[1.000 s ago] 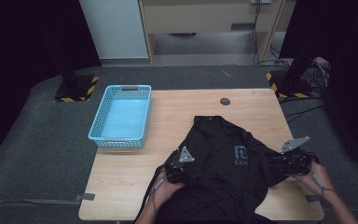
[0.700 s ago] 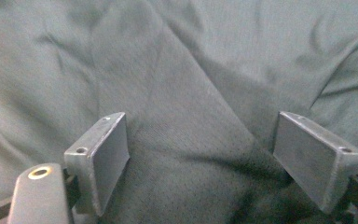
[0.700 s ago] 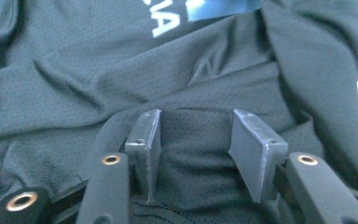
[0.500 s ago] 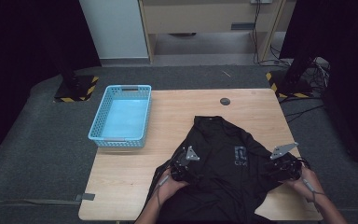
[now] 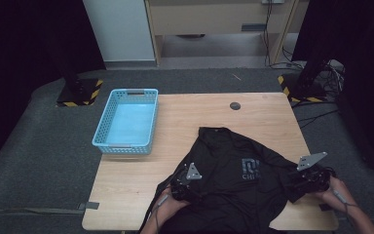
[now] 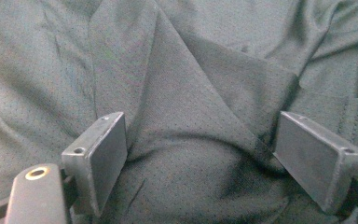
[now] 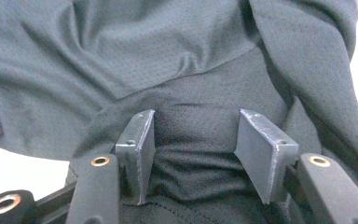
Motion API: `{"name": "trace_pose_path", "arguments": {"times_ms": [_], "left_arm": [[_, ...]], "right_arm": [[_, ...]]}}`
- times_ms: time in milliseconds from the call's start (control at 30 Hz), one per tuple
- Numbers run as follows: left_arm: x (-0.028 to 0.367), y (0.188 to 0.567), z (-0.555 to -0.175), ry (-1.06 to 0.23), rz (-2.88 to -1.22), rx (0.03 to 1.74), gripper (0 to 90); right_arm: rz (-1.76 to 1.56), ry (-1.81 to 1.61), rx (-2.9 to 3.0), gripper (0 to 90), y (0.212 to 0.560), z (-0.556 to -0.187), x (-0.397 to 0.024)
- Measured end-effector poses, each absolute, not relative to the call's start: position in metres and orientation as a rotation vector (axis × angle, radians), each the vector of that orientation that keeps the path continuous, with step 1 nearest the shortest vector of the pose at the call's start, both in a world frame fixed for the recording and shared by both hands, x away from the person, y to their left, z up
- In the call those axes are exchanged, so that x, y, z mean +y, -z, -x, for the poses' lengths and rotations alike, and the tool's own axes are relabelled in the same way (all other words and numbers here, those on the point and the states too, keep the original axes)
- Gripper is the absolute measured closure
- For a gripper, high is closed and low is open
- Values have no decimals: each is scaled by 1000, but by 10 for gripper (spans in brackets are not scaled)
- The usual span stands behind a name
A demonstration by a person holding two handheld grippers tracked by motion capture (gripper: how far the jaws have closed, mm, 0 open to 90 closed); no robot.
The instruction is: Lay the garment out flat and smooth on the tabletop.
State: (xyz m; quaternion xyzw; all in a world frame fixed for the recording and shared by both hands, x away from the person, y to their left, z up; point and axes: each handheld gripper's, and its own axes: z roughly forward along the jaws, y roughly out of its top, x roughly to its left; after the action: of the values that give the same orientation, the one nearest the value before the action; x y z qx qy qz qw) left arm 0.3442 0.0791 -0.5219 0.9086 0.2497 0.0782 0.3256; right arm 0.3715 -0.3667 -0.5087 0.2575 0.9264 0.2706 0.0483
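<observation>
A black mesh T-shirt point(image 5: 233, 180) with a pale chest print lies rumpled on the near half of the wooden table point(image 5: 214, 112). My left gripper point(image 5: 187, 187) rests on the shirt's left side. In the left gripper view it point(image 6: 205, 144) stands open, with a diagonal fold of cloth point(image 6: 191, 107) lying between the wide-set pads point(image 6: 107, 154). My right gripper point(image 5: 298, 181) is at the shirt's right edge. In the right gripper view its jaws point(image 7: 196, 135) have just been opening and stand apart, with bunched cloth point(image 7: 191, 126) loose between them.
A light blue plastic basket point(image 5: 126, 145) sits at the table's left edge. A small dark round disc point(image 5: 234, 105) lies near the far edge. The person's forearms come in over the near edge. Yellow-black stand bases rest on the floor at both far corners.
The right gripper slid left over the shirt, then back out to its right edge. The left gripper drifted slightly toward the near edge.
</observation>
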Motion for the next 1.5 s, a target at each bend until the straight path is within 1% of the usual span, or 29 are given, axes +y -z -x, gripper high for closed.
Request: {"name": "trace_pose_path", "arguments": {"times_ms": [133, 400, 533, 700, 833, 900, 1000, 1100, 1233, 1400, 1500], "left_arm": [[77, 521, -347, -192, -2381, 660, 162], [66, 521, -359, -194, -2388, 662, 141], [66, 521, -361, -186, -2397, 653, 141], [72, 521, -363, -184, -2396, 652, 141], [75, 522, -363, -187, -2391, 650, 141], [75, 522, -363, -189, -2394, 647, 141], [75, 520, -364, -188, -2403, 651, 138], [74, 520, -365, -195, -2389, 654, 139], [73, 520, -367, -188, -2391, 664, 135], [72, 520, -367, -189, -2389, 661, 132], [72, 520, -368, -187, -2387, 662, 133]], "right_arm": [[-805, -765, 2863, 426, 504, -380, -362], [-740, -855, 2852, 421, 510, -404, -321], [-770, -850, 2851, 419, 510, -418, -325], [-789, -829, 2851, 415, 509, -430, -346], [-742, -768, 2835, 415, 509, -431, -367], [-770, -730, 2835, 412, 508, -432, -376], [-809, -715, 2841, 418, 502, -429, -381], [-756, -752, 2866, 414, 500, -422, -374], [-690, -719, 2910, 416, 505, -417, -367], [-698, -798, 2872, 419, 500, -419, -358], [-669, -826, 2836, 465, 496, -424, -340]]}}
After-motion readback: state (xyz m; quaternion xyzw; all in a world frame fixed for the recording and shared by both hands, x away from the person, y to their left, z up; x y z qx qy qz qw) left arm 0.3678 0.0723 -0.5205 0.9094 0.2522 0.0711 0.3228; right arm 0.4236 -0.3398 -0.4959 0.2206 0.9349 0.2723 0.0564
